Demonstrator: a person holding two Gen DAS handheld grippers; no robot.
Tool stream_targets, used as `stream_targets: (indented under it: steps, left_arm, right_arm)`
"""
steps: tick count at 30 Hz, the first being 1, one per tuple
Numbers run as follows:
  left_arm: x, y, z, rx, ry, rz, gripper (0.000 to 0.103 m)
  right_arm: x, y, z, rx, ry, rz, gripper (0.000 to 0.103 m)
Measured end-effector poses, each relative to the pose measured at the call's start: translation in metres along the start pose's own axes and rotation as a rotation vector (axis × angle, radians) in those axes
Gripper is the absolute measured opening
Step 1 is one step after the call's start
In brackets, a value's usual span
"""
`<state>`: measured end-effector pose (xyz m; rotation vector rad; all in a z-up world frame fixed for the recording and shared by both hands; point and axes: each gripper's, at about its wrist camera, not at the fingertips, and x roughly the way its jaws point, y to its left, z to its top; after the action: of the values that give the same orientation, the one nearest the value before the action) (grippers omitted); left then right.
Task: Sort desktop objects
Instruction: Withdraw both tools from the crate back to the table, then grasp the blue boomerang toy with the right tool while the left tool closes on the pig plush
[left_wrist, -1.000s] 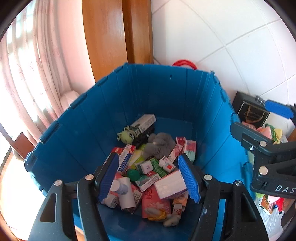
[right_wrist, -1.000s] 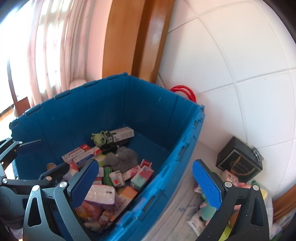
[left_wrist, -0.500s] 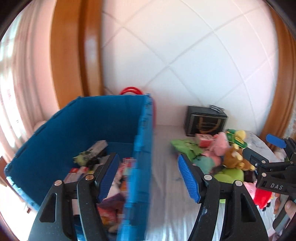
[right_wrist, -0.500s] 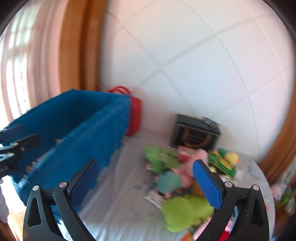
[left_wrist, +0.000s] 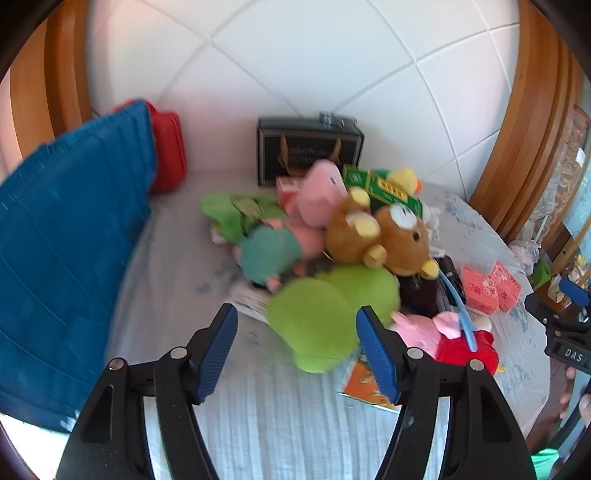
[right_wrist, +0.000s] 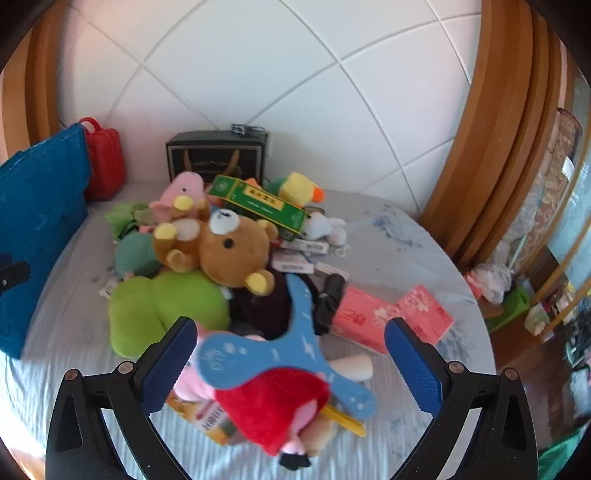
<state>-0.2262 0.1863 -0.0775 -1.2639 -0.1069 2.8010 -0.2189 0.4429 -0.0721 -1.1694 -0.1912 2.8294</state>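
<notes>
A heap of toys and boxes lies on the white cloth (left_wrist: 258, 413): a brown bear plush (left_wrist: 391, 236) (right_wrist: 229, 251), a lime green plush (left_wrist: 325, 317) (right_wrist: 162, 306), a pink plush (left_wrist: 317, 192), a green medicine box (right_wrist: 258, 203), pink tissue packs (right_wrist: 388, 317), a blue three-armed boomerang (right_wrist: 291, 347) and a red-dressed doll (right_wrist: 273, 406). My left gripper (left_wrist: 295, 347) is open and empty, just before the lime plush. My right gripper (right_wrist: 288, 362) is open and empty over the boomerang and doll. The blue crate (left_wrist: 70, 240) stands at left.
A red case (left_wrist: 170, 147) and a black box (left_wrist: 306, 147) stand against the tiled wall. Wooden frames flank the wall. An orange packet (right_wrist: 207, 421) lies under the doll. The table edge drops off at right, with clutter on the floor beyond.
Both grippers swung right, away from the blue crate, and now face the toy heap. Both stay open and empty.
</notes>
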Motion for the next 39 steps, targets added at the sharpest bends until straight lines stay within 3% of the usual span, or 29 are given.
stream_targets:
  steps: [6, 8, 10, 12, 15, 18, 22, 26, 28, 29, 31, 33, 39]
  left_arm:
    - [0.055, -0.07, -0.038, -0.037, 0.149, 0.039, 0.066]
    - [0.068, -0.082, -0.05, -0.064, 0.192, 0.042, 0.066]
    - [0.076, -0.09, -0.058, -0.071, 0.224, 0.056, 0.066]
    - [0.084, -0.099, -0.064, -0.071, 0.25, 0.075, 0.066]
    - [0.09, -0.109, -0.069, -0.079, 0.266, 0.091, 0.066]
    - [0.093, -0.116, -0.068, -0.098, 0.267, 0.081, 0.066]
    - [0.099, -0.136, -0.07, -0.074, 0.27, 0.102, 0.066]
    - [0.106, -0.147, -0.072, -0.108, 0.256, 0.09, 0.07]
    - [0.114, -0.152, -0.072, -0.115, 0.274, 0.078, 0.085]
    - [0.118, -0.155, -0.072, -0.117, 0.291, 0.061, 0.086]
    - [0.124, -0.164, -0.07, -0.103, 0.327, 0.024, 0.086]
    - [0.125, -0.174, -0.068, -0.069, 0.33, 0.03, 0.086]
    - [0.144, -0.189, -0.067, -0.036, 0.407, -0.001, 0.085]
  right_arm:
    - [0.062, -0.073, -0.033, -0.015, 0.12, 0.036, 0.103]
    - [0.087, -0.082, -0.043, -0.053, 0.151, 0.046, 0.093]
    - [0.107, -0.084, -0.05, -0.079, 0.176, 0.066, 0.067]
    - [0.125, -0.085, -0.056, -0.08, 0.197, 0.107, 0.057]
    - [0.137, -0.073, -0.066, -0.103, 0.22, 0.203, 0.056]
    - [0.128, -0.048, -0.087, -0.163, 0.24, 0.313, 0.037]
    - [0.109, -0.028, -0.117, -0.17, 0.267, 0.492, 0.037]
    - [0.108, -0.031, -0.132, -0.148, 0.285, 0.502, 0.038]
    - [0.11, -0.038, -0.137, -0.136, 0.297, 0.493, 0.04]
    - [0.109, -0.043, -0.138, -0.13, 0.295, 0.478, 0.042]
    - [0.107, -0.056, -0.136, -0.101, 0.287, 0.467, 0.058]
    - [0.103, -0.072, -0.132, -0.083, 0.26, 0.431, 0.064]
    - [0.1, -0.11, -0.118, -0.031, 0.214, 0.367, 0.065]
